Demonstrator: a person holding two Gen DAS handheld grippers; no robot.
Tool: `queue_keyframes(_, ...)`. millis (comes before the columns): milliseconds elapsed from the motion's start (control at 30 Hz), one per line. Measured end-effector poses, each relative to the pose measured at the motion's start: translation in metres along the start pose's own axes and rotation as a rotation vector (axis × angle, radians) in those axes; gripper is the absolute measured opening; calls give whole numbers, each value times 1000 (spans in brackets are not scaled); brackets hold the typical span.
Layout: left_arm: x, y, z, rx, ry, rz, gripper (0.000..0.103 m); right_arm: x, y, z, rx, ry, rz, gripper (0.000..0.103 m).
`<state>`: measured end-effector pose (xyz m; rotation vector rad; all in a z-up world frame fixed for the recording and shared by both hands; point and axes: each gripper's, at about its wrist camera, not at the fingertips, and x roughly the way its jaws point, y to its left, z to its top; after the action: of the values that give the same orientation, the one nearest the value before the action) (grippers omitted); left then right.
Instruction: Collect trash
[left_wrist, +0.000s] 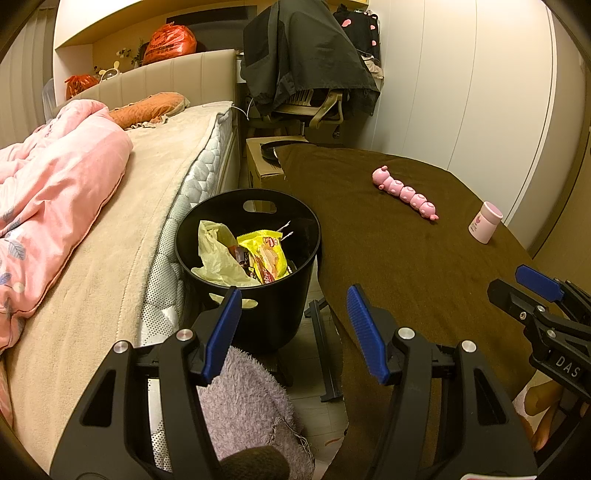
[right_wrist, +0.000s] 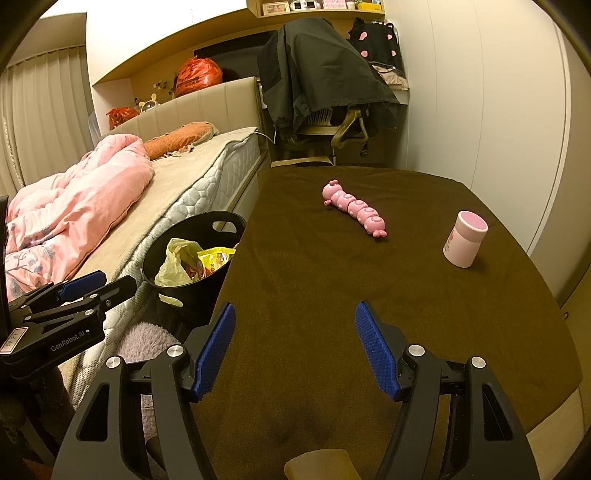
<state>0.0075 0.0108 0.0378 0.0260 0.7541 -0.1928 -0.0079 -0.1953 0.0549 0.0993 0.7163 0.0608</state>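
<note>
Left wrist: trash bin (left_wrist: 255, 273) beyond open left tongs (left_wrist: 293, 295).

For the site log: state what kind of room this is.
Most likely a bedroom in a home: a bed with a pink quilt, a desk chair draped with a jacket, and a black trash bin by the bed.

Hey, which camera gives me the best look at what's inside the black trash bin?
The left wrist view. It looks down into the black trash bin, showing a yellow snack wrapper and a pale plastic bag inside. In the right wrist view the table's edge cuts off the bin's right side, so only part of the contents shows.
</note>
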Motion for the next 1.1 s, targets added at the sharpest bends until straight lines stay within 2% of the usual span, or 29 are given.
queue_keyframes(1100, 1, 0, 2, 18, 1, -25, 57, 6, 8, -4, -9, 17, 3, 63)
